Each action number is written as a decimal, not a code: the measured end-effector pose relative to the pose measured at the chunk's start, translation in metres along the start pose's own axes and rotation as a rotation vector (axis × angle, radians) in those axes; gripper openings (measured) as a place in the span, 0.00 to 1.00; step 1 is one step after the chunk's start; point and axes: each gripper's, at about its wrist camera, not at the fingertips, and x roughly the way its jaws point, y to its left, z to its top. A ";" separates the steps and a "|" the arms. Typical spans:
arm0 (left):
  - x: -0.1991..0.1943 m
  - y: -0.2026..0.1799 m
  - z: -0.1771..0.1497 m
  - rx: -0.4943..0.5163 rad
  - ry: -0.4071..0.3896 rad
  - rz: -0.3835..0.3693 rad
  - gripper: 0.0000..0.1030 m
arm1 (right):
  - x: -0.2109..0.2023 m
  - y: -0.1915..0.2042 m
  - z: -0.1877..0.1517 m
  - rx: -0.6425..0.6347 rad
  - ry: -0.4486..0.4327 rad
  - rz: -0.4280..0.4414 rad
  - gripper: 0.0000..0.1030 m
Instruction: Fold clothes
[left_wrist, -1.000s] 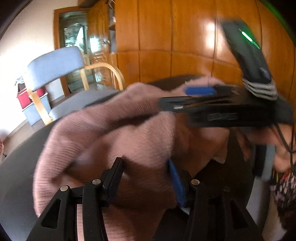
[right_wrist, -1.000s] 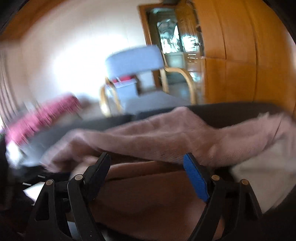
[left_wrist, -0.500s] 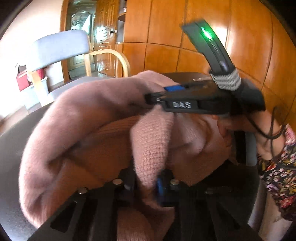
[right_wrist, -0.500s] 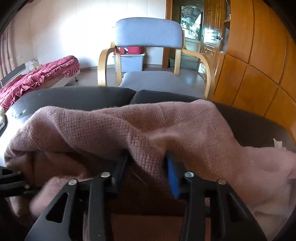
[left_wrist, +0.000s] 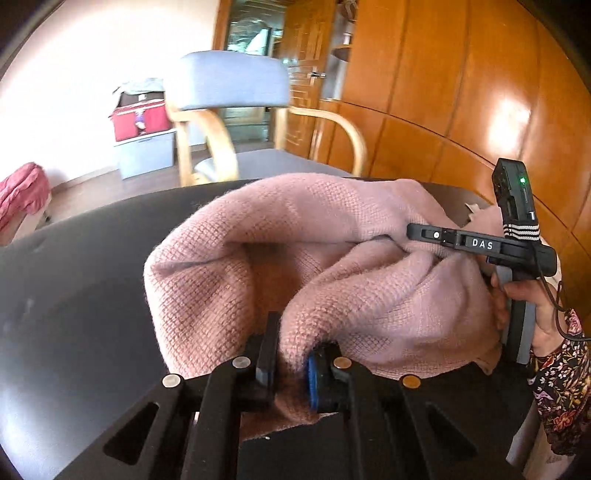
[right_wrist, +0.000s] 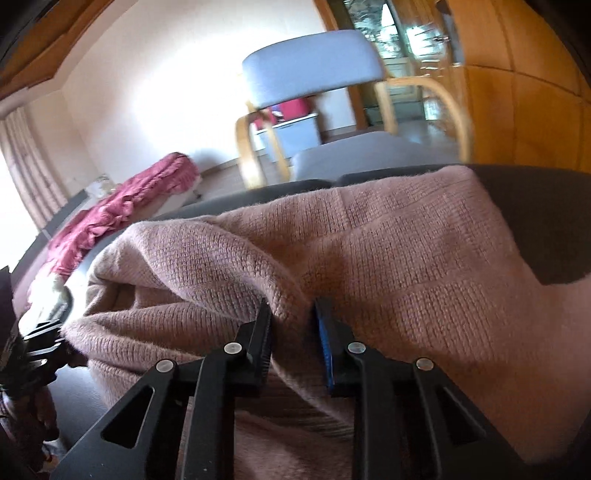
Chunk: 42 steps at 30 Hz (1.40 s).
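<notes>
Both grippers pinch one pink sweater above the dark table.

Left gripper (left_wrist: 291, 360) fingers clench a fold bunched between them; right gripper (right_wrist: 293, 338) fingers clamp another fold. The sweater (left_wrist: 332, 258) drapes ahead of both onto the table (left_wrist: 74, 295).

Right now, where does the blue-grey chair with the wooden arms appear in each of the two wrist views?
Left wrist view: the chair stands at upper centre-left, behind the black table and the pink sweater.
Right wrist view: the chair stands at upper centre-right, tilted and somewhat blurred.
Shared landmark: the red box behind the chair.
</notes>
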 end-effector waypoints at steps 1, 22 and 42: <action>-0.006 0.004 -0.002 -0.004 -0.005 0.007 0.11 | 0.002 0.004 0.001 0.004 -0.007 0.013 0.20; -0.128 0.124 -0.038 -0.248 -0.142 0.164 0.12 | 0.002 0.048 0.071 0.015 -0.159 0.210 0.14; -0.136 0.133 -0.085 -0.371 -0.230 0.066 0.13 | 0.044 0.114 0.018 -0.138 -0.043 0.083 0.14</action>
